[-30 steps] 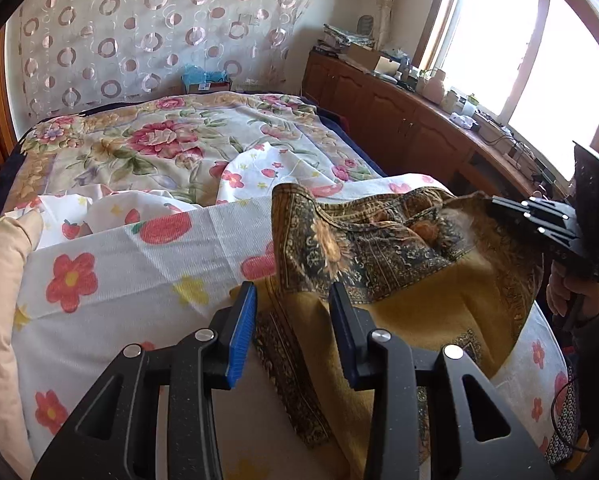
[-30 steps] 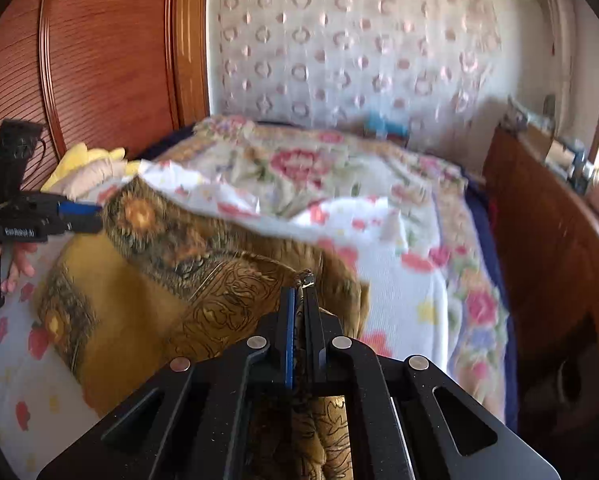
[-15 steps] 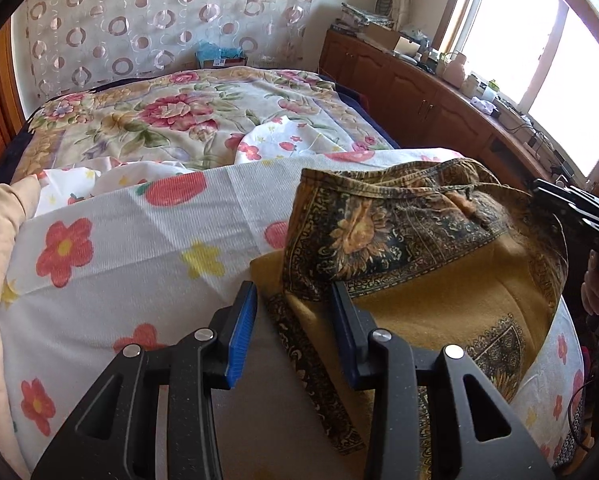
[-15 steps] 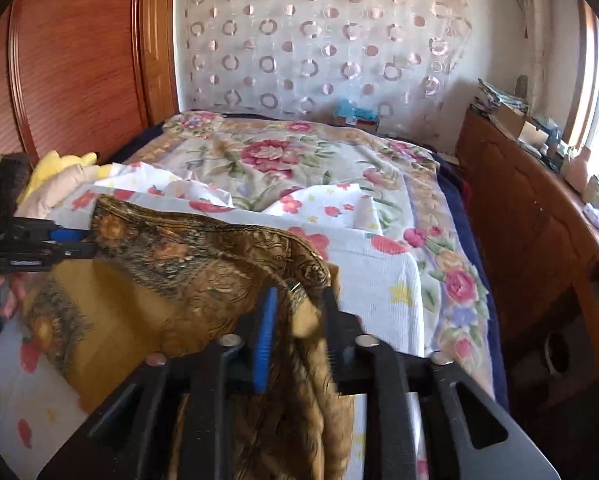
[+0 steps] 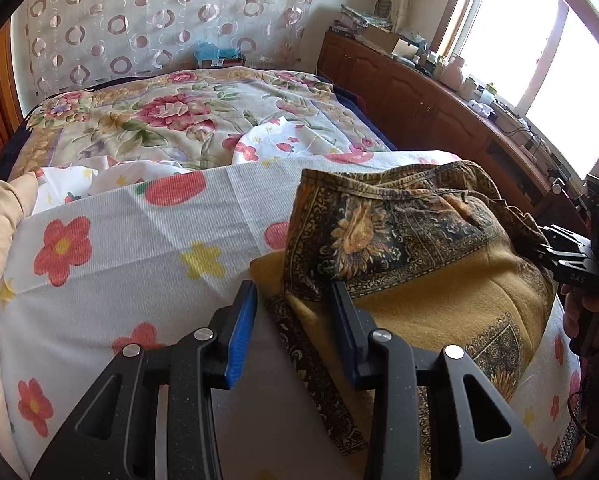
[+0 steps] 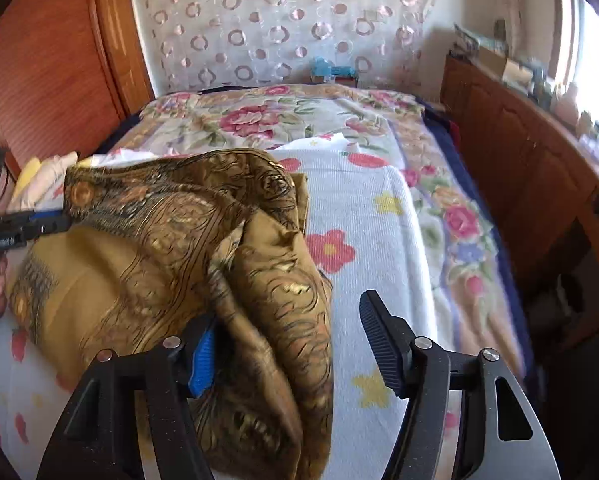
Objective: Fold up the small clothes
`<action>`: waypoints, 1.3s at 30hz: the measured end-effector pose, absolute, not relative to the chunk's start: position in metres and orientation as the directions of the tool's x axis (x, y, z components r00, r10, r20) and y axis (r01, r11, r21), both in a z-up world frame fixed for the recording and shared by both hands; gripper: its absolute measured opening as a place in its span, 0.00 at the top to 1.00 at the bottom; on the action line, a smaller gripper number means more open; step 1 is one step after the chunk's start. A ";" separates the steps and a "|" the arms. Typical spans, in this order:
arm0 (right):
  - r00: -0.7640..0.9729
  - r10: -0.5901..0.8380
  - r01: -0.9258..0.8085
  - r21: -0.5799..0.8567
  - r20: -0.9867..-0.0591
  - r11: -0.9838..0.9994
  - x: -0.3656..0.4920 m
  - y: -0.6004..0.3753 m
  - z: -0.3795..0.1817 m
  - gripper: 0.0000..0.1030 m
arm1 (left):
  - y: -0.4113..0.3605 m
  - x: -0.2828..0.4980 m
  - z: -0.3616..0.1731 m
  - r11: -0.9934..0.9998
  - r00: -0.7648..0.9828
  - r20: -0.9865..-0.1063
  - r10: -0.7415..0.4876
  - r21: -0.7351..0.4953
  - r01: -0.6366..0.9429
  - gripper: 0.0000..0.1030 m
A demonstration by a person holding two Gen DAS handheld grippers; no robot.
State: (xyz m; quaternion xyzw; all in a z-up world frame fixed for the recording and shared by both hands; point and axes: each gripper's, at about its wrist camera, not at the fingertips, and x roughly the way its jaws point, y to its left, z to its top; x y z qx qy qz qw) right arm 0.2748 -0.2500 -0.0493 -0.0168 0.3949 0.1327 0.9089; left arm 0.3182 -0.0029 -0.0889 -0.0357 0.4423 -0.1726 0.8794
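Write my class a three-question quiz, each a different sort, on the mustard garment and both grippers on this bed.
1. True or false: the right gripper clamps the mustard patterned garment.
2. The garment lies on: A) flowered sheet B) wooden cabinet C) floor.
3. Which gripper's fingers stand wider apart?

Key:
1. False; its fingers have just been opening, the cloth loose between them.
2. A.
3. The right; the left gripper is narrower, its fingers open over the garment's edge.

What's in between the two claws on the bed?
The mustard-yellow patterned cloth fills the stretch from the left claw to the right claw; the left wrist view shows it.
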 end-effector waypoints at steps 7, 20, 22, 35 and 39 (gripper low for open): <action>0.609 0.320 -0.325 0.139 -0.726 0.935 0.288 -0.246 -0.052 0.64 | -0.008 0.318 -0.088 0.922 0.516 -0.770 -0.377 -0.254 0.293 0.74; 0.736 0.378 -0.433 0.039 -0.562 0.901 0.246 -0.230 0.002 0.88 | 0.007 0.254 -0.019 0.897 0.665 -0.602 -0.441 -0.277 0.344 0.94; 0.737 0.407 -0.473 0.017 -0.539 0.881 0.244 -0.216 0.013 0.88 | 0.021 0.243 -0.007 0.905 0.699 -0.576 -0.424 -0.273 0.325 0.94; 0.660 0.599 -0.732 -0.207 -0.453 0.650 0.306 -0.029 0.066 0.88 | 0.177 0.180 0.005 0.973 0.867 -0.495 -0.060 -0.221 -0.059 0.94; 0.610 0.630 -0.784 -0.252 -0.480 0.567 0.332 0.036 0.074 0.88 | 0.199 0.161 -0.012 0.960 0.873 -0.487 -0.018 -0.252 -0.120 0.94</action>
